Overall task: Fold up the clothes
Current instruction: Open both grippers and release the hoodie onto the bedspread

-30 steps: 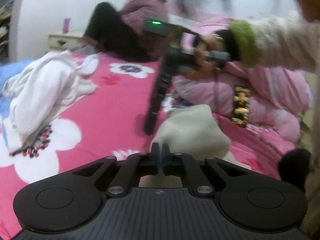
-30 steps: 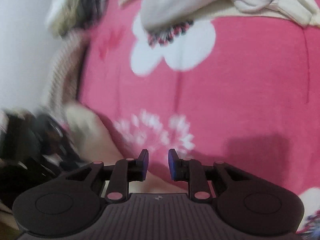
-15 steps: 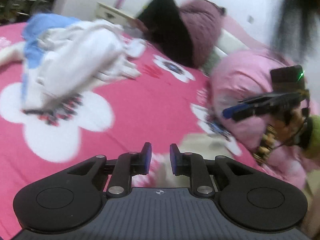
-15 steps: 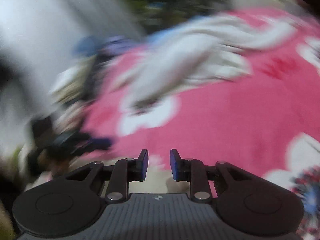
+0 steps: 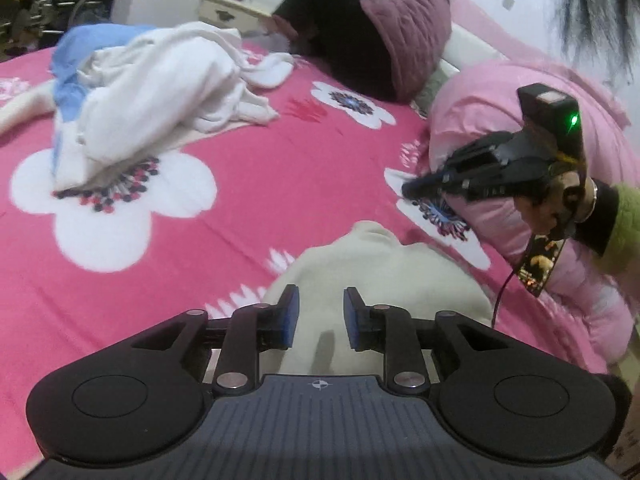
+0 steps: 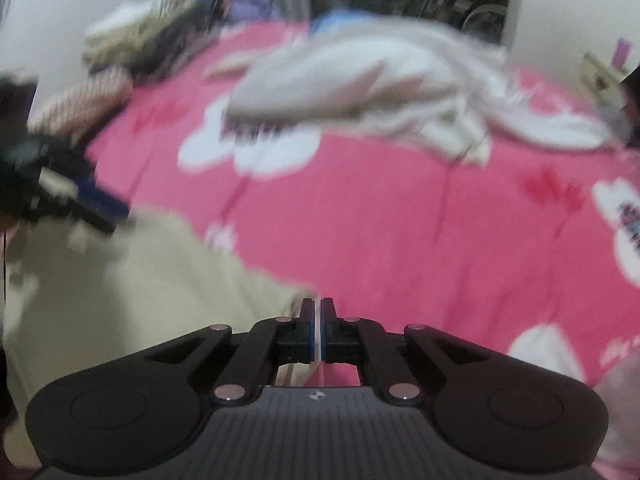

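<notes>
The cream garment (image 5: 376,276) lies bunched on the pink flowered bed (image 5: 248,216), right under your left tongs (image 5: 320,316), whose jaws have just been opening and stand a little apart with nothing pressed between them. Your right tongs (image 6: 318,328) have just closed, pads nearly meeting on empty air beside the garment's edge. It looks soft, light and floppy, so take a hem or corner.

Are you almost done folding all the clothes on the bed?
Not nearly. One cream garment lies in a neat shape near the left gripper, whose jaws have just been opening above it with nothing pinched. The right gripper has just closed; it looks empty. Nothing is in hand. Left to fold: the crumpled white pile with something blue under it, farther across the pink bedspread.
</notes>
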A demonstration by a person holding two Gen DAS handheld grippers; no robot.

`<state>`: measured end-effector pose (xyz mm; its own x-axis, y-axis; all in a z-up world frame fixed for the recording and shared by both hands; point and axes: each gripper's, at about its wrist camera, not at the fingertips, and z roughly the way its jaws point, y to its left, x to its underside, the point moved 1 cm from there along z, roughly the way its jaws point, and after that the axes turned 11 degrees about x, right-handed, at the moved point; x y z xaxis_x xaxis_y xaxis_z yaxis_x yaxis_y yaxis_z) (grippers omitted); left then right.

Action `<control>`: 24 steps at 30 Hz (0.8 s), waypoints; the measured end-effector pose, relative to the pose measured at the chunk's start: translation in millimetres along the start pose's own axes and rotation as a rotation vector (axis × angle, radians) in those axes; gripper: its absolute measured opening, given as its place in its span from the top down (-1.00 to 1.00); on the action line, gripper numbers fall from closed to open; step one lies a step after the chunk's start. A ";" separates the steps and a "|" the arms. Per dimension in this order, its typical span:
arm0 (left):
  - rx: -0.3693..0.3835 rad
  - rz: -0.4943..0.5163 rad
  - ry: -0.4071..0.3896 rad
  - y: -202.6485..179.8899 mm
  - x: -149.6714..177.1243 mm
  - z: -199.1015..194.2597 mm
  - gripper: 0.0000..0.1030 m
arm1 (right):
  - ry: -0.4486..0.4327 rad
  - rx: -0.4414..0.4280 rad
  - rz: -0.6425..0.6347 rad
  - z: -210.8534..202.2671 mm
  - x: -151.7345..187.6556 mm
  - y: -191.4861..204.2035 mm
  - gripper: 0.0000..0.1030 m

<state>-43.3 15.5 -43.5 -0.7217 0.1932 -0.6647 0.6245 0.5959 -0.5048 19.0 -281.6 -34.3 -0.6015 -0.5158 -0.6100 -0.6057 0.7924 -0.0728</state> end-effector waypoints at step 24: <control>-0.478 -0.232 -0.134 -29.8 74.9 -212.3 0.35 | -0.347 -0.021 0.452 -224.7 106.1 99.4 0.28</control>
<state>-179.4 177.6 38.7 -0.7605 -0.0677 -0.6458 0.2257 0.9050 -0.3606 -222.1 -330.7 71.0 -0.5989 0.0126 -0.8007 -0.3402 0.9011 0.2687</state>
